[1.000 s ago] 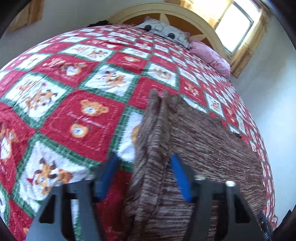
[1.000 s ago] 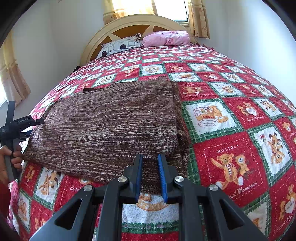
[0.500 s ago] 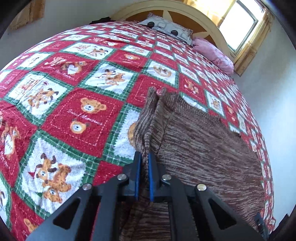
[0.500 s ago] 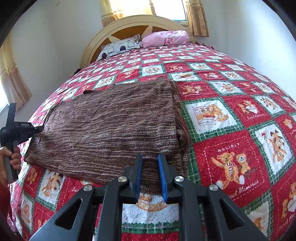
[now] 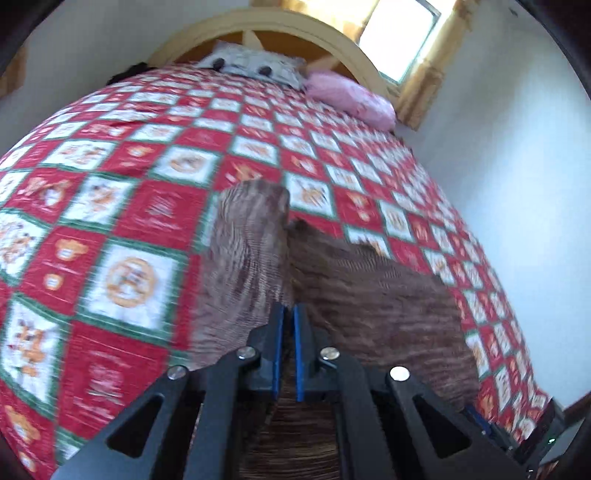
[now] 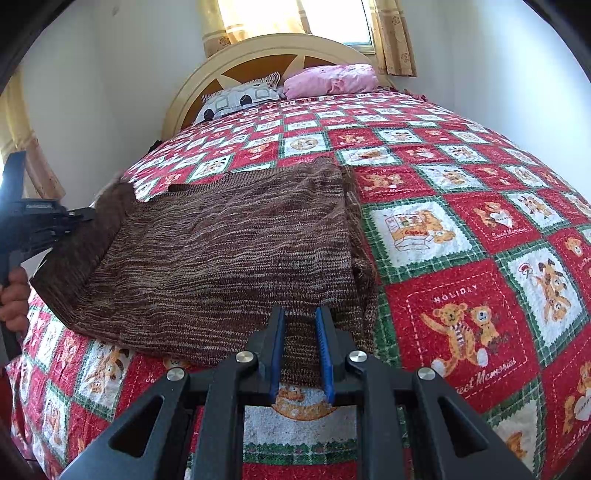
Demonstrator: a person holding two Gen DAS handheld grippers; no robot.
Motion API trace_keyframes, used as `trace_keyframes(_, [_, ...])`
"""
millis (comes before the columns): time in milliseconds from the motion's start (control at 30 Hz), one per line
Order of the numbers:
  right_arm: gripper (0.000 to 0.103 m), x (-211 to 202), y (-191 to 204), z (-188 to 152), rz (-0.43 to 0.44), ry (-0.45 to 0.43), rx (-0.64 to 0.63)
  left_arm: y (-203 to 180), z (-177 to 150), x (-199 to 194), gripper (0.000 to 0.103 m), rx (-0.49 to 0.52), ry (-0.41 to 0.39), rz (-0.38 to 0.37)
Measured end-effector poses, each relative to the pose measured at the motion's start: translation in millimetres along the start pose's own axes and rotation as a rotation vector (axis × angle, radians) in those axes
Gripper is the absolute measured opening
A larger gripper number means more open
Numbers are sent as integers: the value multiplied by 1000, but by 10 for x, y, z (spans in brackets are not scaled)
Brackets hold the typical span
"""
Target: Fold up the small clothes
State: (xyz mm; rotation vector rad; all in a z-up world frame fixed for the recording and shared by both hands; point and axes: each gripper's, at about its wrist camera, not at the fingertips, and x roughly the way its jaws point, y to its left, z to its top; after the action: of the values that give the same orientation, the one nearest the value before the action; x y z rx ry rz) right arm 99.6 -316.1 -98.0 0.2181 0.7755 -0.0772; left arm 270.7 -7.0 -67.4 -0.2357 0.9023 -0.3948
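Note:
A brown knitted garment (image 6: 229, 251) lies on the red, white and green quilt (image 6: 461, 295). My left gripper (image 5: 289, 314) is shut on the garment's left edge and holds it lifted off the bed, so a flap (image 5: 247, 251) hangs up in front of it. The left gripper also shows at the far left of the right wrist view (image 6: 79, 214), gripping the raised edge. My right gripper (image 6: 300, 314) sits at the garment's near edge with brown knit between its blue pads (image 6: 322, 339), a narrow gap left between them.
A patterned grey pillow (image 6: 240, 98) and a pink pillow (image 6: 332, 79) lie at the cream headboard (image 6: 266, 48). White walls stand close on both sides. A curtained window (image 6: 295, 14) is behind the headboard. Bare quilt stretches to the right of the garment.
My left gripper closed on the garment's left edge and then lifted it off the bed. My right gripper stayed at the near edge and its pads stand a little further apart.

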Motion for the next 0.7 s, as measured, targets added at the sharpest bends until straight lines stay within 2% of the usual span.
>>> trace_keyframes(167, [18, -123, 20, 45, -1, -37, 13, -89, -153, 276, 5, 2, 66, -2])
trace_keyframes(267, [18, -327, 107, 149, 93, -120, 39, -56, -217, 317, 5, 16, 90, -11])
trace_keyframes(333, [31, -379, 278, 281, 178, -142, 18, -62, -242, 239, 5, 44, 98, -31])
trace_keyframes(367, [47, -363, 360, 349, 218, -141, 9, -73, -258, 187, 5, 56, 95, -37])
trace_keyframes(400, [52, -341, 432, 397, 256, -139, 8, -67, -279, 46, 5, 75, 79, -53])
trace_keyframes(433, [52, -286, 518, 469, 310, -130, 16, -58, -304, -84, 5, 84, 63, -71])
trace_keyframes(533, [52, -18, 766, 661, 448, -54, 46, 86, -341, -493, 14, 82, -11, -121])
trace_keyframes(567, [52, 54, 843, 687, 475, -36, 49, 126, -343, -570, 18, 81, -34, -116])
trace_keyframes(700, [52, 635, 1266, 853, 590, 89, 100, 440, -299, -785, 30, 61, -145, 15])
